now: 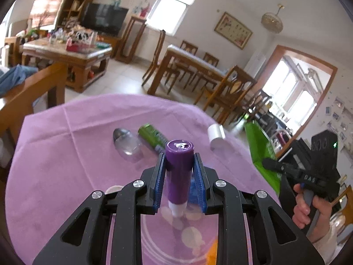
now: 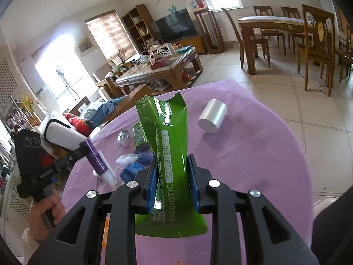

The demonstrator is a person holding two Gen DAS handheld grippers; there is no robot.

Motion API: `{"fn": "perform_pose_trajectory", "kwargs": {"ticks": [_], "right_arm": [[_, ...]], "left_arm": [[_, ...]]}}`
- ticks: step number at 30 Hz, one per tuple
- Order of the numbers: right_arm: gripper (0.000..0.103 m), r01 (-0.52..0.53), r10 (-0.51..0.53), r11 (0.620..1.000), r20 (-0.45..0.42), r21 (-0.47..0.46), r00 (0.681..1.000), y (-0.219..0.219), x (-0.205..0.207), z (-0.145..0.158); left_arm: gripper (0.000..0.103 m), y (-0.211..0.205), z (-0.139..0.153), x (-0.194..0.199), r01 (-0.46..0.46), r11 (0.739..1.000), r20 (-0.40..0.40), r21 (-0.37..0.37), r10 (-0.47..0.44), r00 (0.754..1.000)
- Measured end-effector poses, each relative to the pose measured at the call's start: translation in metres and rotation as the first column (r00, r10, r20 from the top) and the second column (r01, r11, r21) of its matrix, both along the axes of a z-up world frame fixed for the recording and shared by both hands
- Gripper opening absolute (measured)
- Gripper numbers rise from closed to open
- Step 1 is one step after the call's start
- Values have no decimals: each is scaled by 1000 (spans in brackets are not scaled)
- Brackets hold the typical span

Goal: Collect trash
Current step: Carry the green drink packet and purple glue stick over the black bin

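Trash: several pieces, two held in my tongs above the surface, the others lying on its purple cloth.
Surface [image 2: 253, 154]: round, under the purple cloth, carrying the loose pieces.
Green pouch [image 2: 164, 154]: upright and creased, printed "PREBIOTIC SOLID DRINK", lifted off the cloth.
Right tongs [image 2: 173, 180]: nearly closed, blue pads pressing the pouch from both sides near its lower half.
Purple tube [image 1: 178, 176]: dark purple cap toward the camera, white tip pointing down, off the cloth.
Left tongs [image 1: 179, 174]: nearly closed, pads clamped on either side of the tube just under the cap.
My hands: right hand [image 1: 306, 207] and left hand [image 2: 47, 209] each wrapped round a tong handle.
White cylinder [image 2: 213, 117]: on its side toward the far edge, well apart from the rest.
Clear bottle [image 1: 126, 142]: on its side, grey cap pointing away.
Small green packet [image 1: 153, 138]: just beside the bottle, touching or nearly so.
Blue wrapper [image 2: 134, 165]: crumpled on the cloth near the left tongs.
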State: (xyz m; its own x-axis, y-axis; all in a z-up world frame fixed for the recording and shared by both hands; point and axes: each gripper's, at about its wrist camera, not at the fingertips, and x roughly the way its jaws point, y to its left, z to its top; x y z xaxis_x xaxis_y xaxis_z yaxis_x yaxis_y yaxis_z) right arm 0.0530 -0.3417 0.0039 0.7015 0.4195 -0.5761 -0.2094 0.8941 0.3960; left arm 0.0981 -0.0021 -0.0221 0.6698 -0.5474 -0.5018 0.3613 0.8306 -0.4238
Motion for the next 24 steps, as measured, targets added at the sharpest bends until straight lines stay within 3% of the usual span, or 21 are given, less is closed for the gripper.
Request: {"fn": "perform_pose_trajectory", "kwargs": {"ticks": [5, 11, 19, 24], "right_arm": [[26, 35, -36, 999, 54, 26, 998, -23, -24, 11], [26, 100, -105, 994, 125, 49, 987, -60, -54, 25], [26, 263, -275, 961, 192, 84, 942, -134, -100, 29], [26, 380, -395, 919, 198, 109, 897, -188, -130, 20]], "left_arm": [[26, -3, 34, -15, -4, 1000, 71, 1, 3, 997], [26, -30, 79, -32, 62, 998, 146, 5, -62, 987], [26, -115, 117, -48, 222, 975, 193, 2, -218, 957], [26, -193, 120, -58, 367, 930, 198, -20, -356, 913]]}}
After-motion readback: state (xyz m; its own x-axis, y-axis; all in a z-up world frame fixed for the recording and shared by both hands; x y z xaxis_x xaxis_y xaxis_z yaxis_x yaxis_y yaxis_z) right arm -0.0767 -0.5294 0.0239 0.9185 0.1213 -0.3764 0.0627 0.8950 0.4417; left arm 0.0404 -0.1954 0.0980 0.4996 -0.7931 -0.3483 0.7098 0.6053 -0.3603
